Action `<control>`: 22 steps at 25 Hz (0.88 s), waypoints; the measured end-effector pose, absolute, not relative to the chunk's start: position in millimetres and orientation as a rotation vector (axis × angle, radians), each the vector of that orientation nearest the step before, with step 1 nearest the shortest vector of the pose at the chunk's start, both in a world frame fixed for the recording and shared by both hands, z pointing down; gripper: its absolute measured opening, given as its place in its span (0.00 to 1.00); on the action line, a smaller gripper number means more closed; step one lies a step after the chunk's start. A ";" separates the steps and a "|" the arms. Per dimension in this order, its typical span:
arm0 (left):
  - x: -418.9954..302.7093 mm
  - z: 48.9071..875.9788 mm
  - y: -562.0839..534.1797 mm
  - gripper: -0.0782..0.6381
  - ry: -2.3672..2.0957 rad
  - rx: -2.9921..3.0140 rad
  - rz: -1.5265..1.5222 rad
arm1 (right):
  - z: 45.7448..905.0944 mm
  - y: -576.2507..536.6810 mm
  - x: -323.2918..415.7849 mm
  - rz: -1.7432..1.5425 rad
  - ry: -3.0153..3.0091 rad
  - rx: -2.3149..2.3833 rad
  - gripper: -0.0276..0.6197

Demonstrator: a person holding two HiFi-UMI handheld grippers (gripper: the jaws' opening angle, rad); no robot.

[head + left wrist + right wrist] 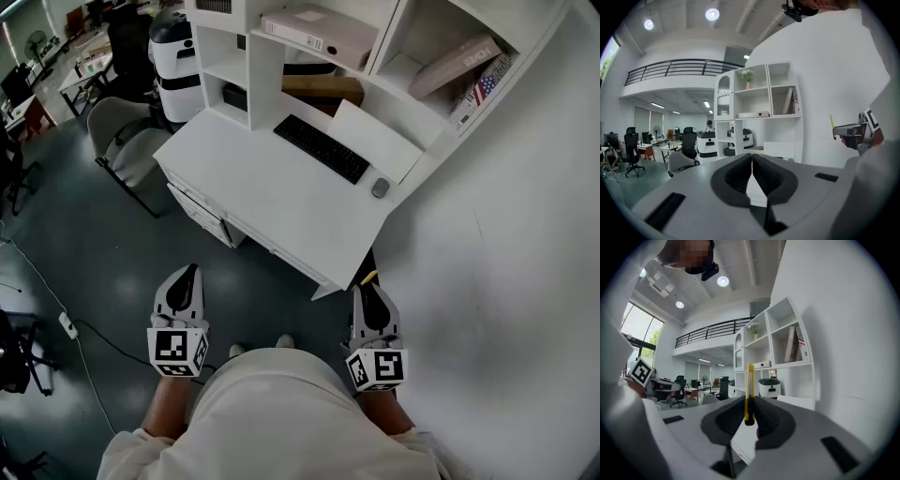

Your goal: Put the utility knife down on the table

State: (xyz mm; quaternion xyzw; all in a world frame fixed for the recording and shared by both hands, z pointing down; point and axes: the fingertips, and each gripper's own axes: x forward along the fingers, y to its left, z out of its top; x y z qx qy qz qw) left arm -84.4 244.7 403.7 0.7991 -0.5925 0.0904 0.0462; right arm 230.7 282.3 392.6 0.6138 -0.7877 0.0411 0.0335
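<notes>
While the person stands before the near corner of the white table [281, 192], the right gripper [749, 403] holds the utility knife [749, 392] clamped between its jaws. The knife stands nearly upright. Its dark lower end sits between the black ribbed pads [771, 418], which press on it from both sides, and its yellow body rises well above the jaw tips. In the head view only a short yellow end shows, poking out past the front of the right gripper, just beside the table's near corner and close to the white wall [506, 244]. The knife hangs in the air, off the tabletop and touching nothing but the pads. From the left gripper view it appears far to the right as a thin yellow strip sticking up from the other gripper's nose.

The left gripper [752, 156] is held out on the other side of the person's body, well apart from the knife, over the grey floor [103, 253]. Its jaws are drawn together, their tips meeting, with nothing between them.

On the table a black keyboard [322, 148] lies toward the back, with a grey mouse [380, 188] just to its right. A white shelf unit [246, 56] rises behind them.
</notes>
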 end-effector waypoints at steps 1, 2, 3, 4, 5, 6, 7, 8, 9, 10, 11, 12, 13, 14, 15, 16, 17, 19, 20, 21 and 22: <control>-83.7 403.8 244.5 0.12 -1.809 2.439 0.275 | 392.3 282.0 231.3 0.126 -2.428 1.888 0.15; -83.1 403.8 244.3 0.12 -1.810 2.438 0.275 | 391.9 281.8 231.9 0.125 -2.432 1.888 0.15; -82.5 403.9 244.2 0.12 -1.810 2.438 0.276 | 391.3 281.6 232.5 0.124 -2.435 1.889 0.15; -82.1 403.9 244.2 0.12 -1.810 2.439 0.279 | 390.5 281.5 233.0 0.121 -2.438 1.892 0.15; -81.7 403.8 244.3 0.12 -1.811 2.439 0.283 | 389.6 281.4 233.5 0.118 -2.439 1.896 0.15; -81.3 403.7 244.3 0.12 -1.811 2.438 0.287 | 388.8 281.1 234.1 0.117 -2.441 1.899 0.15; -80.8 403.5 244.4 0.12 -1.812 2.437 0.290 | 388.2 280.8 234.8 0.119 -2.444 1.902 0.15; -80.0 403.3 244.6 0.12 -1.814 2.434 0.293 | 388.2 280.4 235.7 0.122 -2.446 1.901 0.15; -79.0 403.1 244.7 0.12 -1.817 2.432 0.295 | 388.7 279.9 236.8 0.125 -2.448 1.898 0.15; -77.9 403.1 244.5 0.12 -1.821 2.429 0.298 | 389.7 279.1 238.0 0.128 -2.451 1.893 0.15; -76.7 403.4 243.9 0.12 -1.825 2.426 0.304 | 390.8 277.8 239.3 0.132 -2.455 1.888 0.15; -75.2 403.8 243.2 0.12 -1.830 2.423 0.310 | 392.0 276.3 240.8 0.135 -2.459 1.885 0.15; -73.4 404.3 242.5 0.12 -1.834 2.420 0.315 | 393.3 274.8 242.4 0.138 -2.463 1.881 0.15; -71.4 404.8 241.9 0.12 -1.838 2.416 0.320 | 394.6 273.1 244.2 0.140 -2.468 1.875 0.15; -69.1 405.4 241.6 0.12 -1.844 2.412 0.322 | 396.0 271.5 245.9 0.143 -2.475 1.869 0.15; -66.9 406.1 241.5 0.12 -1.852 2.407 0.325 | 397.7 269.9 247.7 0.148 -2.482 1.862 0.15; -64.9 406.8 241.6 0.12 -1.859 2.400 0.326 | 399.4 268.3 249.3 0.153 -2.489 1.853 0.15; -60.9 407.8 242.2 0.12 -1.874 2.390 0.332 | 402.6 264.5 251.5 0.159 -2.504 1.832 0.15; -59.0 408.6 242.7 0.12 -1.880 2.386 0.336 | 404.0 262.3 252.2 0.160 -2.512 1.821 0.15; -57.4 410.1 243.3 0.12 -1.886 2.381 0.341 | 405.2 259.8 252.5 0.158 -2.519 1.809 0.15; -56.3 412.5 243.7 0.12 -1.892 2.375 0.345 | 406.4 257.2 252.8 0.157 -2.526 1.798 0.15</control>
